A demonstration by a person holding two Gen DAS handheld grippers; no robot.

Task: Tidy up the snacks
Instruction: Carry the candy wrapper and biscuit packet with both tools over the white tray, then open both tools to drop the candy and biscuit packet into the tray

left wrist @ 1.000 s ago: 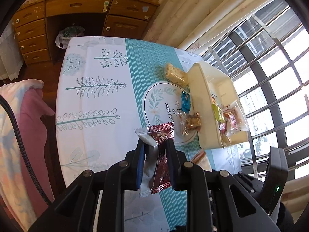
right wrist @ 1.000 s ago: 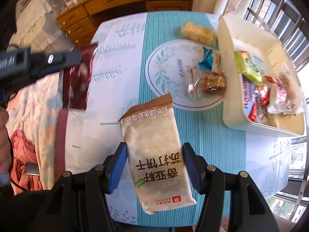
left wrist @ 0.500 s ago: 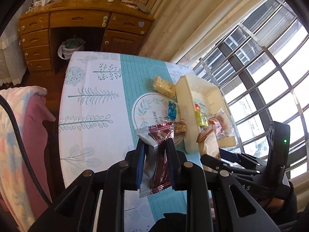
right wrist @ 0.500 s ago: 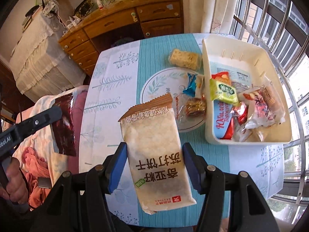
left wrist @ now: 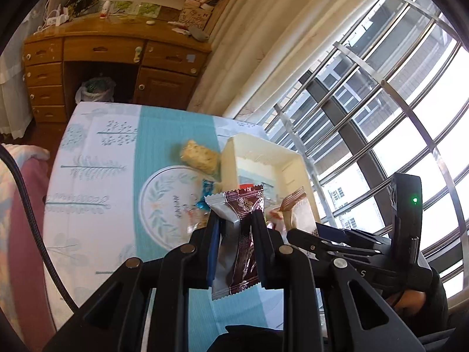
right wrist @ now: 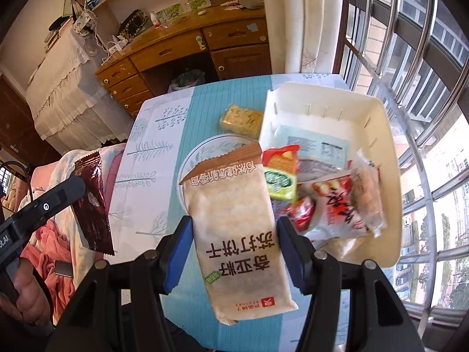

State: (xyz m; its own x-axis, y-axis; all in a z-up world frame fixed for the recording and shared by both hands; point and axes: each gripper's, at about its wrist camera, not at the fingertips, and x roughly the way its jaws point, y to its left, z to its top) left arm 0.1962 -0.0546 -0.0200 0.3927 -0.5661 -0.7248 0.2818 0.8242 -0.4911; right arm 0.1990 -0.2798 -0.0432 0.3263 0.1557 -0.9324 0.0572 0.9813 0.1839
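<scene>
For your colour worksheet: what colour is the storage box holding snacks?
Cream-white box, clearest in the right wrist view.

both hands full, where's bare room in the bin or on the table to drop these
The white bin's far end is nearly bare; its near end is piled with packets. The tablecloth left of the printed circle is free; the yellow snack crowds the bin's far corner.
</scene>
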